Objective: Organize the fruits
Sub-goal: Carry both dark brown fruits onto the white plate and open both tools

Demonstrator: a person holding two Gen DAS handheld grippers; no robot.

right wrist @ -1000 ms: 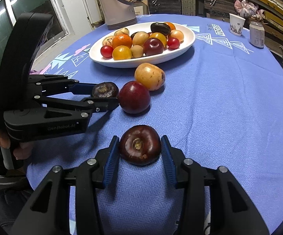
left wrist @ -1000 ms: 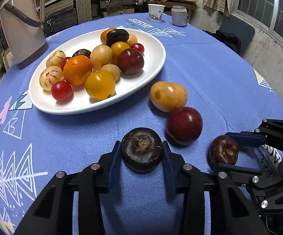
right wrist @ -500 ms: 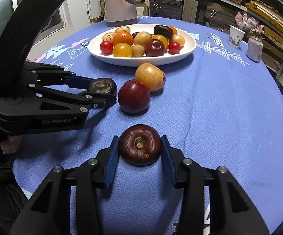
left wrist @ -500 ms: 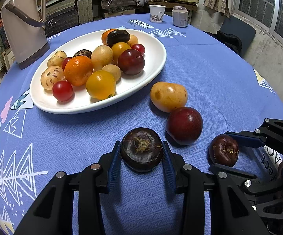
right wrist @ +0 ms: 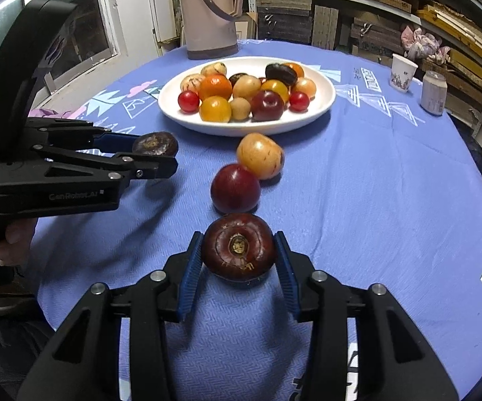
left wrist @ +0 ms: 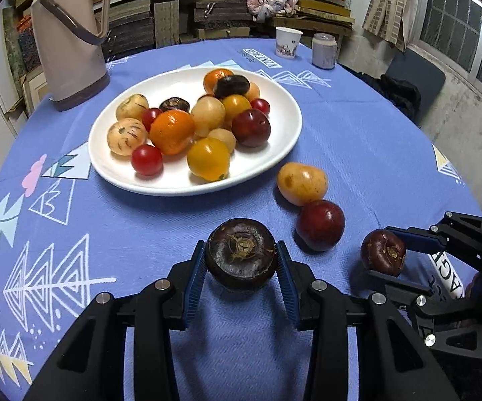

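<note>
Left hand-held gripper (left wrist: 241,264) is clamped on a dark chestnut (left wrist: 241,254), right hand-held gripper (right wrist: 239,255) on a reddish chestnut (right wrist: 239,247); both evidently bound for the plate (left wrist: 284,137) ahead.

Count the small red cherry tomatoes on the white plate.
3: one at the plate's near-left rim, one behind the orange, one at the pile's right edge. More may hide under the pile.

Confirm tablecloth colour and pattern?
Blue tablecloth with white triangle line drawings; clearest in the left wrist view.
</note>
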